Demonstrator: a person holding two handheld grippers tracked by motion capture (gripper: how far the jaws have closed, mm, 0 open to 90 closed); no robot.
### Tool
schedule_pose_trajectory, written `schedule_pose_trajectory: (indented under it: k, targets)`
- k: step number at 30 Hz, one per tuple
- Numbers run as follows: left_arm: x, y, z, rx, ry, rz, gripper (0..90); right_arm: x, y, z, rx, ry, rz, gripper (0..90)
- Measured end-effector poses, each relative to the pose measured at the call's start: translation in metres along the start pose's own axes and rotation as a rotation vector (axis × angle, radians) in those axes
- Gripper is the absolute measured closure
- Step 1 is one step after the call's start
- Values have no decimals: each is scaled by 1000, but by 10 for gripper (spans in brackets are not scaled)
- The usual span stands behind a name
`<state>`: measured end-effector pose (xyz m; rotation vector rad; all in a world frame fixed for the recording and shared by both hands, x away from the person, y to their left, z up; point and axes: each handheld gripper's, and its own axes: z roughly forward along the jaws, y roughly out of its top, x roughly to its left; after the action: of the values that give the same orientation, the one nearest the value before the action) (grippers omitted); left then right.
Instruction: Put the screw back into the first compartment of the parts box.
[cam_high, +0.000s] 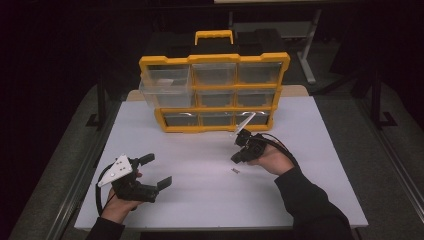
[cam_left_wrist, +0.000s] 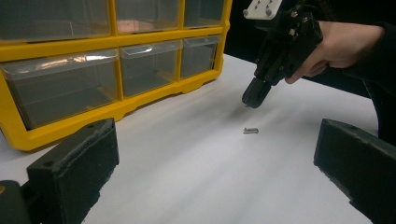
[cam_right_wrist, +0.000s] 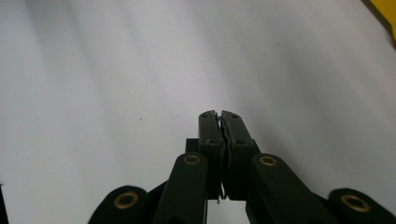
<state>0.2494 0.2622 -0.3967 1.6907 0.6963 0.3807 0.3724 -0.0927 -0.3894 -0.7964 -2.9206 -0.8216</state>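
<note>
A small metal screw (cam_high: 235, 171) (cam_left_wrist: 251, 130) lies on the white table (cam_high: 200, 200). My right gripper (cam_high: 235, 159) (cam_left_wrist: 254, 99) (cam_right_wrist: 219, 115) hangs just above and beyond it, pointing down, jaws shut. In the right gripper view a thin pale sliver shows in the seam between the pads; I cannot tell what it is. My left gripper (cam_high: 156, 171) (cam_left_wrist: 215, 186) rests at the near left, jaws wide open with nothing between them, aimed toward the screw.
A yellow drawer organizer (cam_high: 215, 59) (cam_left_wrist: 60, 128) with clear drawers stands at the table's far side. Its top-left drawer (cam_high: 165, 89) is pulled out. The table's front edge runs close behind both hands.
</note>
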Motion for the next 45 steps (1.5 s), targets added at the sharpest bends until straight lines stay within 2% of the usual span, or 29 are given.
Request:
schedule_pose_trajectory:
  k: [27,33,45]
  targets:
    - [-1,-1,1,-3,-6,0,0,10,30,-38,-61,43,-42,879]
    - [-1,0,1,2,-8,11,0,12,36,-44,-72,35,-58,879]
    - [-2,-1,2,3,-11,2,0,17,49,-53,-78,31,-88,879]
